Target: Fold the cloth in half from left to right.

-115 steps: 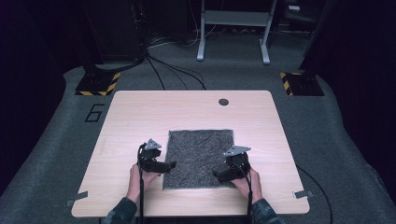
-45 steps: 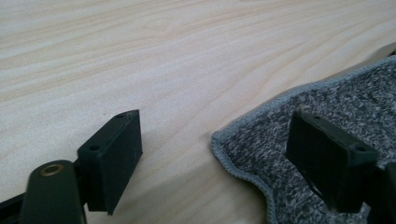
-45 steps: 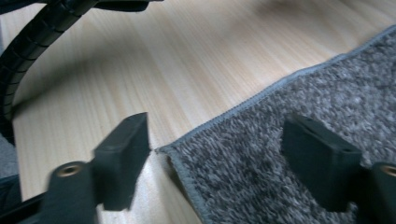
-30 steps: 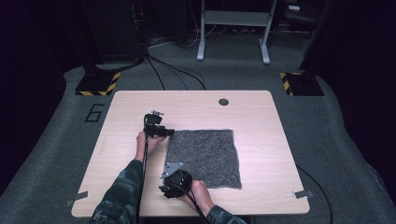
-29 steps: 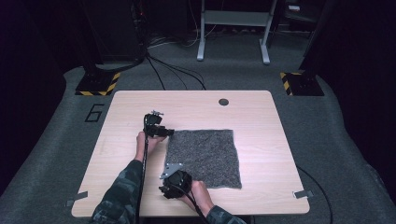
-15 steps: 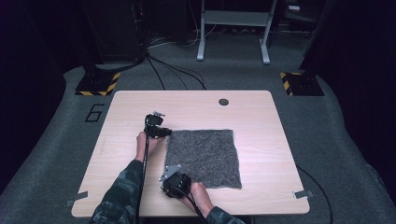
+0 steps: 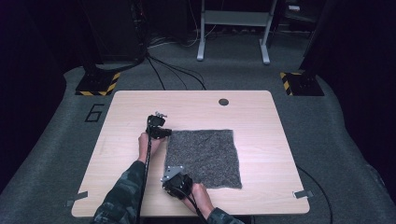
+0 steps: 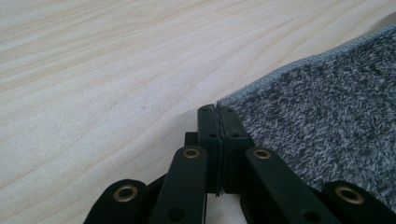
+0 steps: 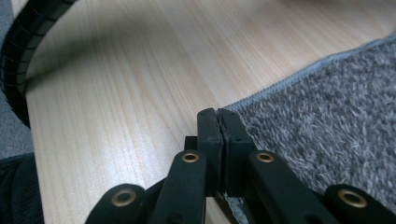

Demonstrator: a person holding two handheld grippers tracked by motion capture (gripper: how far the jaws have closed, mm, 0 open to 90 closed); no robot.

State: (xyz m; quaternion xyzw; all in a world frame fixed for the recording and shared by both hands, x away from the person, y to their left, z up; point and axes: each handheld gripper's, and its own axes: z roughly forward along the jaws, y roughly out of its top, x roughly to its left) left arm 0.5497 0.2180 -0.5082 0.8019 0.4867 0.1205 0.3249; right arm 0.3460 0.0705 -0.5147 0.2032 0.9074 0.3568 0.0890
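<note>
High view: one grey cloth lies flat and square near the middle of the frame on one pale wooden surface, and two grippers work its left edge. One left gripper sits at the cloth's upper left corner, held by a hand that comes up from the bottom of the frame in a camouflage sleeve. One right gripper sits at the cloth's lower left corner, with a grey three-cornered plate on top. A single round dark grommet marks the surface toward the upper right of the wood, well apart from the cloth.

Left gripper view: the two black jaws have just been closing and now stand pressed together, with a thin line of the cloth edge caught between them at the corner; the rest of the cloth spreads to the right of the frame.

Right gripper view: its two jaws have likewise just been closing and meet at the hemmed corner of the cloth, a bit of fabric showing beneath them at the bottom. One black cable curves through the upper left of the frame.
</note>
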